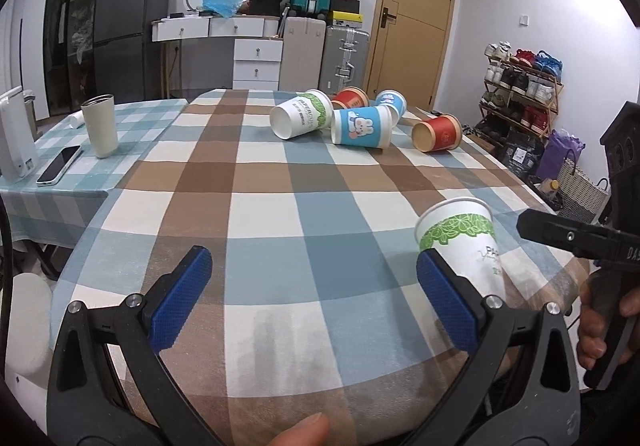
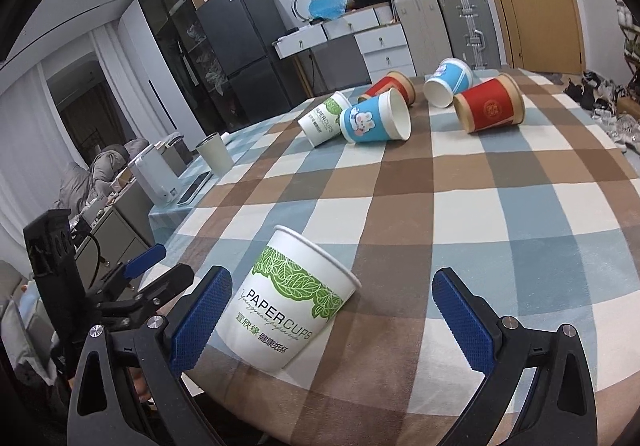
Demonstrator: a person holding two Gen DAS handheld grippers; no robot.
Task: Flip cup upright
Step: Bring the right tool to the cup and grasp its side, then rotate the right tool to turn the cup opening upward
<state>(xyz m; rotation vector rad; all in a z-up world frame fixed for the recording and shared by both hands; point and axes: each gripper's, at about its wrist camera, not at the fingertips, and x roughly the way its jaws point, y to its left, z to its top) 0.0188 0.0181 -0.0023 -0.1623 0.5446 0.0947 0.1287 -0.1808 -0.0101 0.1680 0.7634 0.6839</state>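
Observation:
A white paper cup with green leaves (image 2: 290, 304) stands upright near the table's front edge; it also shows in the left wrist view (image 1: 464, 242). My right gripper (image 2: 332, 320) is open, the cup standing between its blue pads, close to the left pad and apart from the right one. My left gripper (image 1: 314, 294) is open and empty, the cup just beyond its right pad (image 1: 446, 298). Several cups lie on their sides at the far end: a green-leaf one (image 1: 300, 118), a blue rabbit one (image 1: 362, 126), another blue one (image 1: 392, 102) and two red ones (image 1: 438, 134).
The checked tablecloth (image 1: 280, 206) covers the table. A side table at left holds a beige tumbler (image 1: 100, 126), a phone (image 1: 59, 165) and a white appliance (image 1: 14, 134). Suitcases, drawers, a fridge and a shoe rack (image 1: 520, 94) stand behind.

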